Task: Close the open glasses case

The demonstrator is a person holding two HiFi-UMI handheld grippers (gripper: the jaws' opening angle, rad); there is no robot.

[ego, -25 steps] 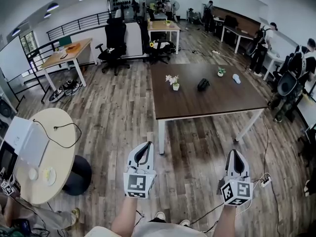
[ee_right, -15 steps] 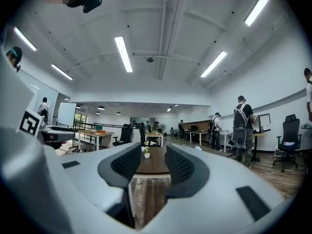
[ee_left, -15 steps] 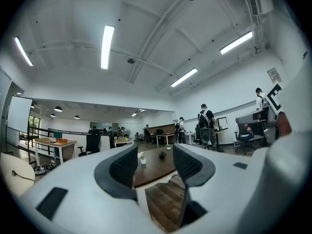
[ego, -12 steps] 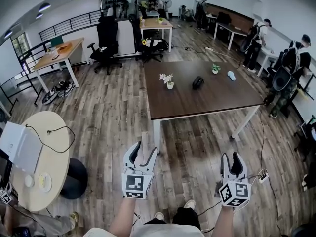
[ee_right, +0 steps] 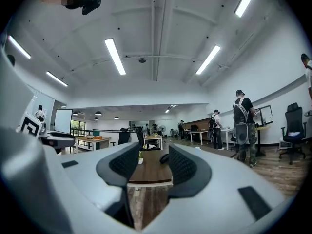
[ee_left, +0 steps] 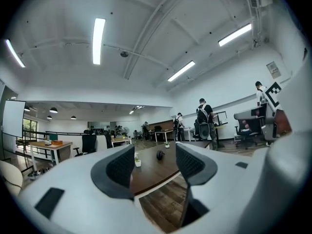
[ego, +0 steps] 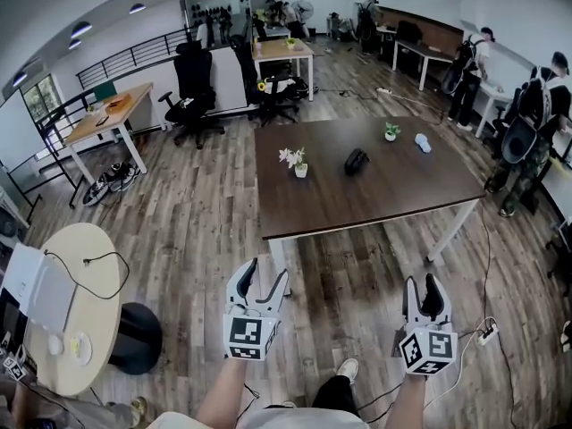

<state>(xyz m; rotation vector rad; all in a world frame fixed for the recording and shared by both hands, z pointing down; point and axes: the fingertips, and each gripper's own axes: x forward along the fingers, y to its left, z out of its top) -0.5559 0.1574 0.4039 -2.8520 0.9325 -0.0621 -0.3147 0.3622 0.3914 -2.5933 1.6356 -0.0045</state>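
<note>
The glasses case (ego: pixel 356 160) is a small black lump on the dark brown table (ego: pixel 402 186); from this distance I cannot tell how its lid stands. It also shows far off as the case (ee_left: pixel 160 154) and the case (ee_right: pixel 164 158) between each gripper's jaws. My left gripper (ego: pixel 263 275) and right gripper (ego: pixel 426 286) hang over the wooden floor, short of the table's near edge and pointing level at it. Both have just been opening and stand open, with nothing between the jaws of the left gripper (ee_left: pixel 156 162) or the right gripper (ee_right: pixel 148 165).
The table also carries a white flower pot (ego: pixel 292 161), a small green plant (ego: pixel 391 131) and a pale blue object (ego: pixel 423 142). People (ego: pixel 527 132) stand at the right. A round table (ego: pixel 67 302) and black stool (ego: pixel 138 333) are at the left. A power strip (ego: pixel 487 332) and cables lie on the floor.
Both grippers went from shut to open. The table has come closer in the head view, and the grippers sit a little lower in the picture.
</note>
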